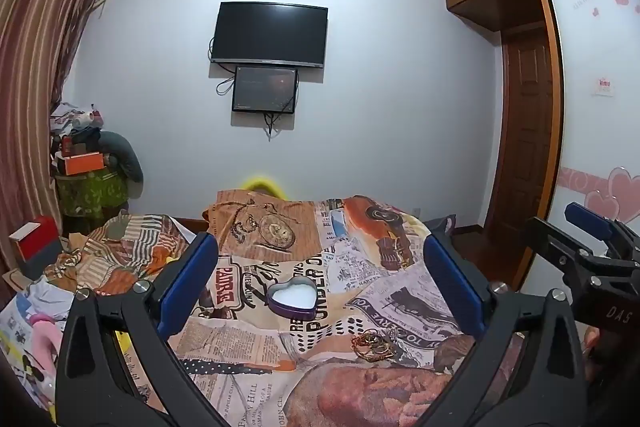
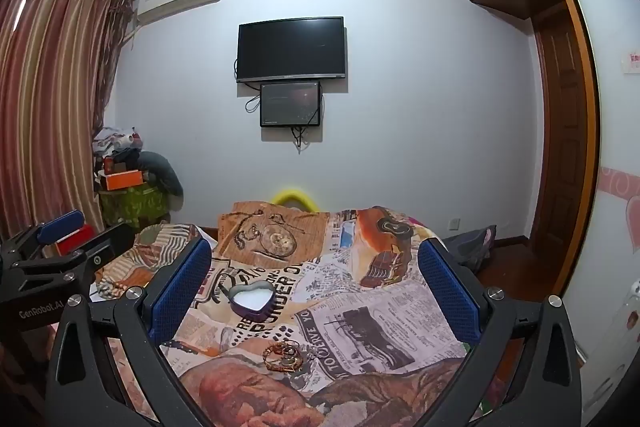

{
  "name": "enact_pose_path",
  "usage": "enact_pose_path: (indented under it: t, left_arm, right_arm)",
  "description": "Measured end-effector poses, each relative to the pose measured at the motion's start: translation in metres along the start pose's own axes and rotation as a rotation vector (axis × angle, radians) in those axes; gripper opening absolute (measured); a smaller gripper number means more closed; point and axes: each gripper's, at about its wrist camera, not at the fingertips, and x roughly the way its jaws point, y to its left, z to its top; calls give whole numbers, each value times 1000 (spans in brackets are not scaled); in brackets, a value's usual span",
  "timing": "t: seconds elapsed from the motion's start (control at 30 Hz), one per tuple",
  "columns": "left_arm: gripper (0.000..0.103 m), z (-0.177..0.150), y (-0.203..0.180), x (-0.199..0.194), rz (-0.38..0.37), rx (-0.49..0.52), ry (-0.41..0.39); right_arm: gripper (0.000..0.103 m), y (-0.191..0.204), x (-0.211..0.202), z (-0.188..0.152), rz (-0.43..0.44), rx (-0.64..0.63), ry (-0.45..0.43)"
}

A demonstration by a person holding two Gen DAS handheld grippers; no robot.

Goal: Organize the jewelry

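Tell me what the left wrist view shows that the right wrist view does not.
Only the left wrist view shows pink heart stickers on the wardrobe door and the right gripper at its right edge. Only the right wrist view shows a wall socket and the left gripper at its left edge. Both show the open heart-shaped tin, the gold jewelry pile nearer the camera, and wide-open jaws.

You get even, cool indoor light on the wall (image 1: 380,107) in both views, with soft shadows under the TV (image 2: 291,49). Fisheye bends the ceiling line and door frame; corners vignette black, and fine detail looks slightly soft.
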Motion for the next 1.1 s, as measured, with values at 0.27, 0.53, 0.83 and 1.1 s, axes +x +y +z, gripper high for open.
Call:
enact_pose_path:
  t: [0.27,0.53,0.83,1.1]
  left_arm:
    - [103,-4,-1,-1,0,0,-5]
    - [103,-4,2,5,-15,16,14]
    - [103,-4,4,4,-16,20,15]
    - [103,-7,13,6,-15,19,18]
  right_arm:
    - [103,-1,1,-1,-3,-3,-1]
    - [103,-1,1,-1,-1,1,3]
    - [103,0,2,-2,-1,1,4]
    - [103,0,1,-1,0,3,6]
